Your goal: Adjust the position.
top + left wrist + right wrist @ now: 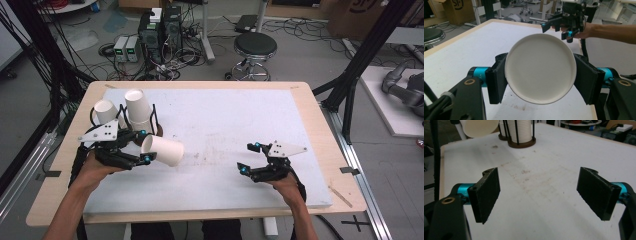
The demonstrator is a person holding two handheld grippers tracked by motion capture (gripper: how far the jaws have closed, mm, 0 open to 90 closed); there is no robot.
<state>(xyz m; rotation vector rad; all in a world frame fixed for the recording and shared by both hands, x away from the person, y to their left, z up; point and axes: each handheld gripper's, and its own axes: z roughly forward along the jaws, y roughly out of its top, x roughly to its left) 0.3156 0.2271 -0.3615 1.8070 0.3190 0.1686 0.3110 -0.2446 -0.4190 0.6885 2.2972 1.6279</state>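
White paper cup (pixel 163 149) (held sideways), clean, undented.

I see my left gripper (pixel 146 146) and right gripper (pixel 248 157) are black frames with flat black rectangular pads (pixel 487 192) on teal blue joints, brass-ringed screw holes near each base, a grey three-cornered plate on top, black cables trailing behind, and bare forearms.

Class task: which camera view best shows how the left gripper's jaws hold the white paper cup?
The left gripper view: the white paper cup sits base-on, one black jaw pressed to each side. The high view shows the left gripper holding it sideways, but small. The right gripper view catches part of a cup at its top edge.
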